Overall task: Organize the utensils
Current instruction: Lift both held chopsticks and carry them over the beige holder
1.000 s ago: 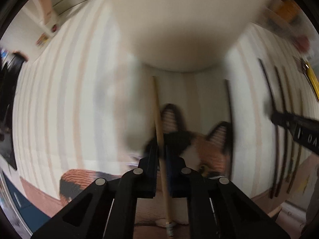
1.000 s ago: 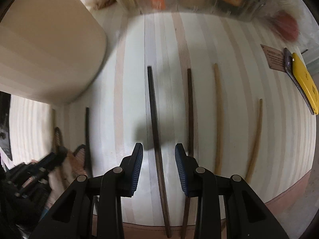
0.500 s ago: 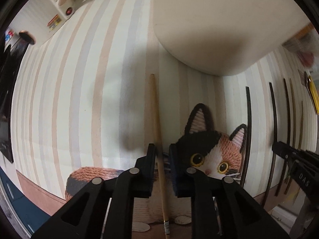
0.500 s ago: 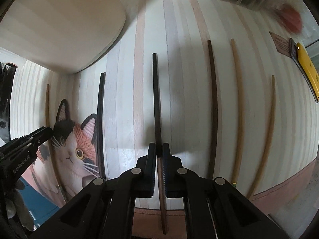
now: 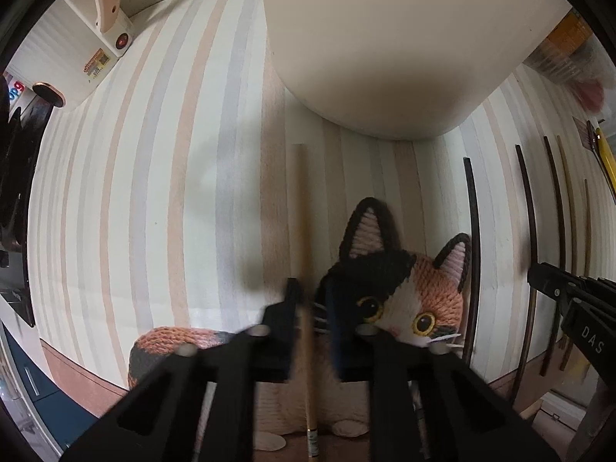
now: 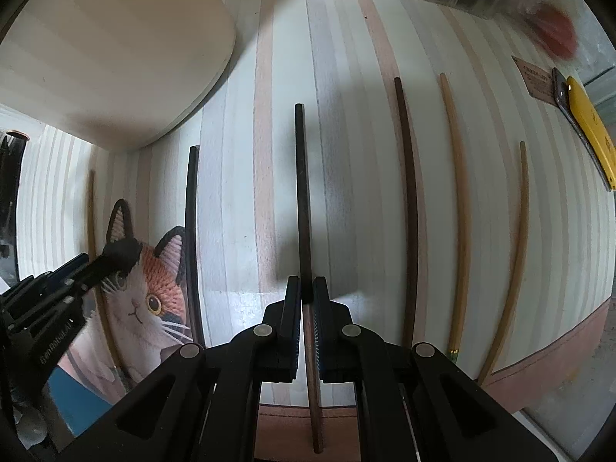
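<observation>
Both jaws have just clamped chopsticks: left gripper (image 5: 311,304) a pale chopstick (image 5: 302,211); right gripper (image 6: 307,302) a dark chopstick (image 6: 302,192), pointing twelve o'clock; lifting comes next.

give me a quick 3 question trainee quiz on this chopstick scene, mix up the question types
1. True or false: the right gripper is shut on a dark chopstick.
2. Multiple choice: the left gripper has which thing between its fingers? A) the yellow tool B) a light wooden chopstick C) a spoon
3. Fill in: the picture printed on the striped mat shows a ____.

Key
1. True.
2. B, the light wooden chopstick; the jaws are closing on it.
3. Cat.
</observation>
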Tool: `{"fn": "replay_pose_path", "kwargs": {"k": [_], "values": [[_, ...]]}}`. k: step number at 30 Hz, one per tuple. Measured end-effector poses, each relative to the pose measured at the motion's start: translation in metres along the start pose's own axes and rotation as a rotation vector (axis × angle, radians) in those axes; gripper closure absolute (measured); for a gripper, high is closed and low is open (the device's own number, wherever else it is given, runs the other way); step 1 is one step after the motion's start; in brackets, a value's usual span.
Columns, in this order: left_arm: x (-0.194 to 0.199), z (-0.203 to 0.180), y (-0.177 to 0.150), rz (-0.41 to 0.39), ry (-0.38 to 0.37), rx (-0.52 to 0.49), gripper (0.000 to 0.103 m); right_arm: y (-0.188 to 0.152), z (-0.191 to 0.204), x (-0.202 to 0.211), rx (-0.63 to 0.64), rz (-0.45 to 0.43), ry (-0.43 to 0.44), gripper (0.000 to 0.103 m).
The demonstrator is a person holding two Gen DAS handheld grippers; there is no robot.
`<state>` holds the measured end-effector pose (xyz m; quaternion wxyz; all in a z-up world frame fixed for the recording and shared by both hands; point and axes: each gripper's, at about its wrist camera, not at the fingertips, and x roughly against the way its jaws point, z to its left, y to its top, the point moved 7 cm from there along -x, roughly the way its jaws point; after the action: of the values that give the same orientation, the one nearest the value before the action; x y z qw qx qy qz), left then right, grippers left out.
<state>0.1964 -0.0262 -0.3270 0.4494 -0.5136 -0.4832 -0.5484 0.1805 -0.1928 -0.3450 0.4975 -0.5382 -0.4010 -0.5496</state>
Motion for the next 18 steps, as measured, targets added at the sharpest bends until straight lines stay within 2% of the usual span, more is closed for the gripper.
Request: {"fn": "replay_pose_path", "kwargs": {"k": [5,10,18], "values": [[-0.003,0.000,0.000,-0.016,0.018,0.003,0.098,0.001,0.016,0.000,0.017,-0.029,-0.051,0.097],[0.000,0.015,-0.003,-0.015,0.076,0.013,0.098,-0.004,0.024,0.001,0.004,-0.034,-0.076,0.097],[0.003,0.022,-0.002,-0.014,0.064,0.016,0.098,-0.001,0.036,-0.005,0.012,0.012,-0.072,0.097]]}}
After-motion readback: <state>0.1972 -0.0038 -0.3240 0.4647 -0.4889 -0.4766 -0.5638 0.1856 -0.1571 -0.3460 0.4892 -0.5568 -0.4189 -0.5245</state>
